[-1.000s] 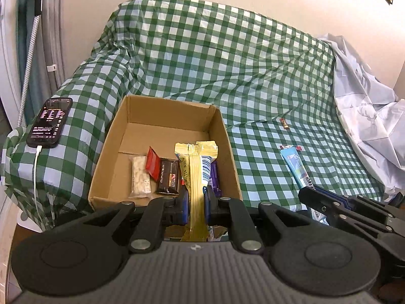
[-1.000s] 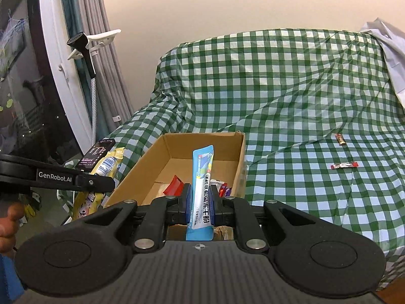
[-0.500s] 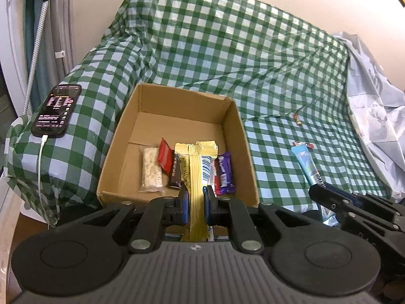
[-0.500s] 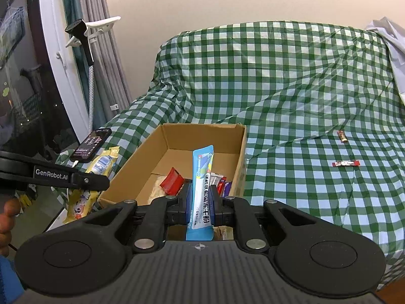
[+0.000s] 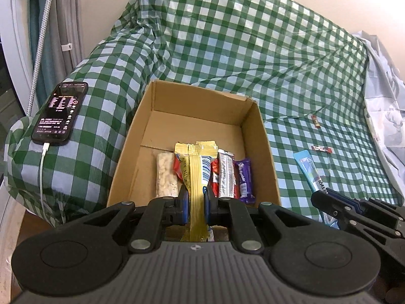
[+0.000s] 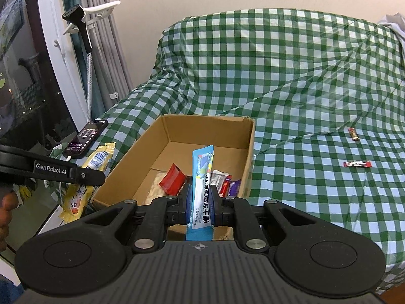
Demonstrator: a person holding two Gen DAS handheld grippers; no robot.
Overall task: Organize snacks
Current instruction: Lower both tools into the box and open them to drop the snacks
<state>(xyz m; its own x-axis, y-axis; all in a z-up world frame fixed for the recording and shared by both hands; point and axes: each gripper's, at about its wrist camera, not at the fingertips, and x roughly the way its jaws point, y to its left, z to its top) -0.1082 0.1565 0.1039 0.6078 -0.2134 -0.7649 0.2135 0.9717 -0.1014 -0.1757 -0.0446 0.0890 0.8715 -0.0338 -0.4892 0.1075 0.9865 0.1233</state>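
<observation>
Two packets (image 5: 196, 177) (image 6: 202, 187), long axes forward.

A green-and-white checked cover (image 5: 227, 58) drapes the sofa, with a pale crumpled sheet (image 5: 382, 106) bunched at its right end. A black phone (image 5: 60, 112), screen lit, lies on the covered armrest with a white cable (image 5: 41, 167) plugged in. Grey curtains (image 6: 108, 50) hang beside a white window frame (image 6: 63, 58).

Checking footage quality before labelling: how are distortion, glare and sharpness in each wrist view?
Left wrist view: fisheye bends the cardboard box; glare streaks the checked cover; sharp. Right wrist view: dark window at left, blue packet text crisp.
</observation>
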